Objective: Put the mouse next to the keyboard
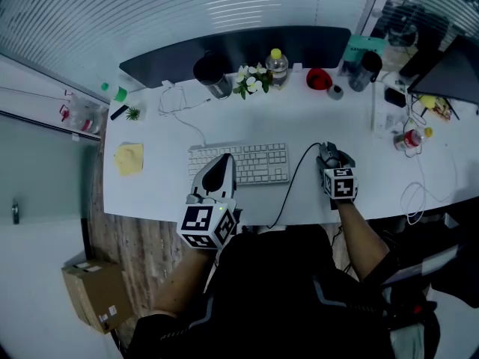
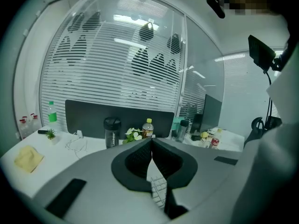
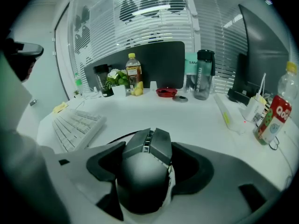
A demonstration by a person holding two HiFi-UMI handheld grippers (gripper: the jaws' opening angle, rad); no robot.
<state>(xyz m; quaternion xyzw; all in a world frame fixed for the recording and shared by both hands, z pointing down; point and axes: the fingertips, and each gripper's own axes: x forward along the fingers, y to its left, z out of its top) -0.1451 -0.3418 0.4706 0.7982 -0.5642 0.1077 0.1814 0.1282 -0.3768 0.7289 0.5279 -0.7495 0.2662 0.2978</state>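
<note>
Right gripper view: right gripper (image 3: 148, 164) fingers (image 3: 100, 164) spread wide, clamped on flanks of dark wired mouse (image 3: 142, 185), right of keyboard (image 3: 77, 125), apart, low on counter (image 3: 201, 120). Probably rigid, light, smooth-shelled; best held by sides. Cable (image 1: 293, 182) liable to drag. Left gripper (image 2: 152, 164) pinched shut, empty. Flowers (image 3: 117, 78) well behind keyboard; path looks clear.

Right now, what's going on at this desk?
A person at a white desk works a gripper in each hand. The right gripper has its jaws closed on the sides of the black mouse. The mouse is to the right of the keyboard, with a strip of bare desk between them. The left gripper is shut and empty, held over the keyboard's near left part. Whether the mouse is lifted or resting on the desk is hard to tell.
</note>
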